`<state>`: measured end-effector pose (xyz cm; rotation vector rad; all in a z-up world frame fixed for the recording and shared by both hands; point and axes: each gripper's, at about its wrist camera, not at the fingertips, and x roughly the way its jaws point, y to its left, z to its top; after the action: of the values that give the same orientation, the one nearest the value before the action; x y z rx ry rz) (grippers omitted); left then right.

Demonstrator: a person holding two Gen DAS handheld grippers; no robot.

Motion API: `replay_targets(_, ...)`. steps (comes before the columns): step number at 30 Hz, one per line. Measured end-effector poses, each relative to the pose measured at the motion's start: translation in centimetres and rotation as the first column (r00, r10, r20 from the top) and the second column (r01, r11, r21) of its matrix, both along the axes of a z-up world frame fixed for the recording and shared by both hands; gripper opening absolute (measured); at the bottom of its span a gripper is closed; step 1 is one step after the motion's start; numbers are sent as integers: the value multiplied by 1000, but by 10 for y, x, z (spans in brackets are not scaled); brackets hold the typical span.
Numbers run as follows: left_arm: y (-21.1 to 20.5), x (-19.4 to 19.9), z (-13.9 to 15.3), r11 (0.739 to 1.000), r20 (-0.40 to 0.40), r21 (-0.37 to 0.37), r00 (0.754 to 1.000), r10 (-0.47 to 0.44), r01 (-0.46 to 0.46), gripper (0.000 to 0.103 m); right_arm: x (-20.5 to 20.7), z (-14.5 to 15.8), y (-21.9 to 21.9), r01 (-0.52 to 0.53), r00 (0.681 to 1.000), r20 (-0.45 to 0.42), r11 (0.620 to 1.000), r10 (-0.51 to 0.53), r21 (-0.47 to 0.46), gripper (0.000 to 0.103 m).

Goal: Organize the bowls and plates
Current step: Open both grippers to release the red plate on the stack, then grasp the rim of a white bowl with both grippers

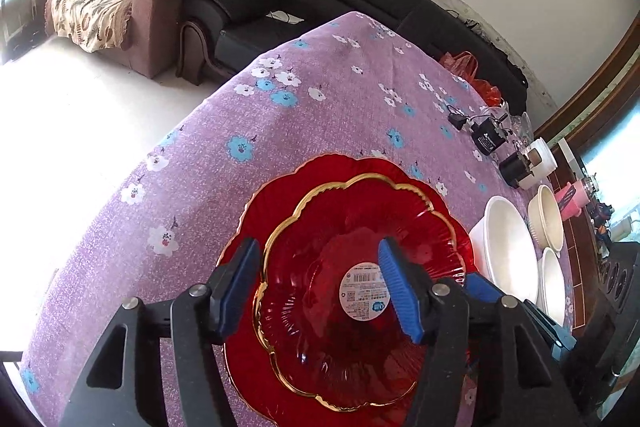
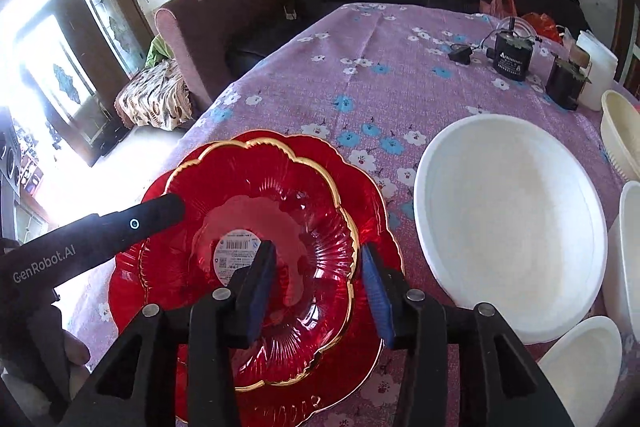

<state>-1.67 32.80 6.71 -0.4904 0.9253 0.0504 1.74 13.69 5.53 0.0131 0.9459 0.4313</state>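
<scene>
Smaller red glass dish (image 1: pixel 340 311) nested inside the larger red plate (image 1: pixel 276 211), both gold-rimmed, on the purple flowered tablecloth (image 1: pixel 320 87). Round barcode sticker (image 1: pixel 365 291) at the dish's centre. Just to the right, a big white bowl (image 2: pixel 508 223), empty, with more white and cream bowls (image 2: pixel 624 135) crowded beside it, also empty as far as visible. Left gripper (image 1: pixel 320 283) hanging over the stack, jaws parted, straddling the dish's near-left rim, pads not pressing. Right gripper (image 2: pixel 320 287) parted too, the dish's gold right rim passing between its blue pads, no clamp visible. Nothing lifted.
</scene>
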Motion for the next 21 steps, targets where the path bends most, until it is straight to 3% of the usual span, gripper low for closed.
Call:
replay_targets(5, 2, -6, 14, 1000, 28, 8, 1000, 14, -14, 68, -7, 12, -1, -13, 998, 53, 1000, 13, 3, 52)
replay_targets(8, 3, -16, 28, 999, 61, 25, 997, 37, -39, 68, -13, 27, -9, -14, 997, 74, 999, 11, 50, 52)
replay_targets(13, -17, -45, 61, 991, 179, 113, 983, 45, -66, 72, -34, 66, -47, 1, 992, 126, 985, -23, 171, 55)
replay_targets(18, -56, -82, 96, 956, 362, 248, 930, 57, -156, 87, -69, 97, -107, 65, 961, 249, 976, -118, 210, 69)
replay_targets(21, -77, -100, 113, 939, 447, 281, 893, 57, -200, 94, -90, 107, -150, 135, 930, 309, 967, -198, 215, 72)
